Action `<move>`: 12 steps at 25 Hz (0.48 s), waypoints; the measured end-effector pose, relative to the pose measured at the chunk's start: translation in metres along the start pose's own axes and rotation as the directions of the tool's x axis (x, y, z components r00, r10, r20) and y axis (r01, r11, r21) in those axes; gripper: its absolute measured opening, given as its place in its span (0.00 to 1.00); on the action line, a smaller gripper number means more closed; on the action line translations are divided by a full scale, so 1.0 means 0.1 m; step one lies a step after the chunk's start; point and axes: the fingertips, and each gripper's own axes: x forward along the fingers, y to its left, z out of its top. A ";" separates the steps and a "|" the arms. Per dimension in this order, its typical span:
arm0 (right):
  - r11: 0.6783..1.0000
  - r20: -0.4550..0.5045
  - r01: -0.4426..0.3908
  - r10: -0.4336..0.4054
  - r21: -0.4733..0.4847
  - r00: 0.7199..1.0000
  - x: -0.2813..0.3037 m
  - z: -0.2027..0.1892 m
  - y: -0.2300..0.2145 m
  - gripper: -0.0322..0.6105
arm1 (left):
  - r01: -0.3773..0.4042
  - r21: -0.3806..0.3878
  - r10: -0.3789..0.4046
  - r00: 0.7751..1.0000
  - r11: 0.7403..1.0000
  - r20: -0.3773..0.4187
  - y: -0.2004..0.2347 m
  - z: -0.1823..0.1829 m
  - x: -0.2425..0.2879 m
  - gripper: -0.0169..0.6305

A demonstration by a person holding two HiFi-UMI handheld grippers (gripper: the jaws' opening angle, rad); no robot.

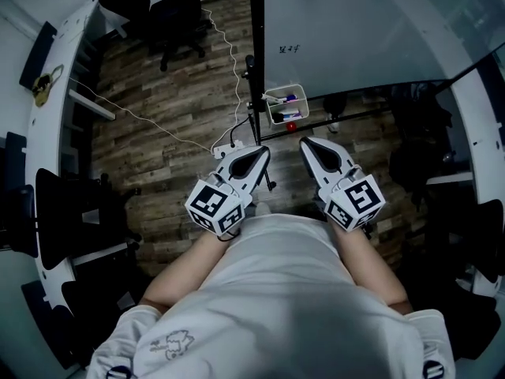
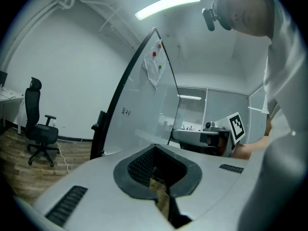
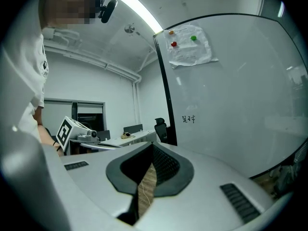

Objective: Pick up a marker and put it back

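Note:
Several markers (image 1: pixel 283 99) lie in a white wire basket (image 1: pixel 287 106) that hangs at the foot of the whiteboard (image 1: pixel 355 30). One marker has a blue cap, and a small red thing (image 1: pixel 291 125) shows just under the basket. I hold both grippers close to my body, pointing at the board and short of the basket. My left gripper (image 1: pixel 259 153) (image 2: pixel 155 149) is shut with nothing in it. My right gripper (image 1: pixel 308 144) (image 3: pixel 152 146) is likewise shut and holds nothing. Only wood floor shows through the slits behind the jaws.
The whiteboard's black frame post (image 1: pixel 256 54) stands straight ahead, with small writing (image 3: pixel 188 119) and a pinned sheet (image 3: pixel 187 44) on the board. A black office chair (image 1: pixel 177 18) stands at the far left. A white cable (image 1: pixel 158 129) runs across the wood floor to a power strip (image 1: pixel 226 149). Desks curve along the left.

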 end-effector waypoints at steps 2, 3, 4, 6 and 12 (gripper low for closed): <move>1.000 0.010 0.001 -0.001 -0.008 1.000 -0.16 0.04 -0.01 0.07 | 0.019 0.014 -0.019 1.000 1.000 0.002 -0.21 0.00 0.07 0.03; 1.000 0.016 0.001 -0.001 -0.013 1.000 -0.25 0.05 -0.02 0.07 | 0.026 0.022 -0.026 1.000 0.999 0.008 -0.31 0.00 0.11 0.03; 1.000 0.021 0.001 0.000 -0.016 1.000 -0.35 0.06 -0.04 0.07 | 0.029 0.029 -0.030 0.999 0.999 0.013 -0.41 0.00 0.14 0.03; 1.000 0.022 0.004 -0.004 -0.012 1.000 -0.57 0.04 -0.06 0.07 | 0.026 0.033 -0.026 0.999 0.999 0.022 -0.60 -0.02 0.20 0.03; 1.000 0.030 0.014 -0.013 -0.025 0.999 -1.26 -0.06 -0.12 0.07 | 0.007 0.047 -0.009 0.999 0.999 0.038 -1.25 -0.20 0.29 0.03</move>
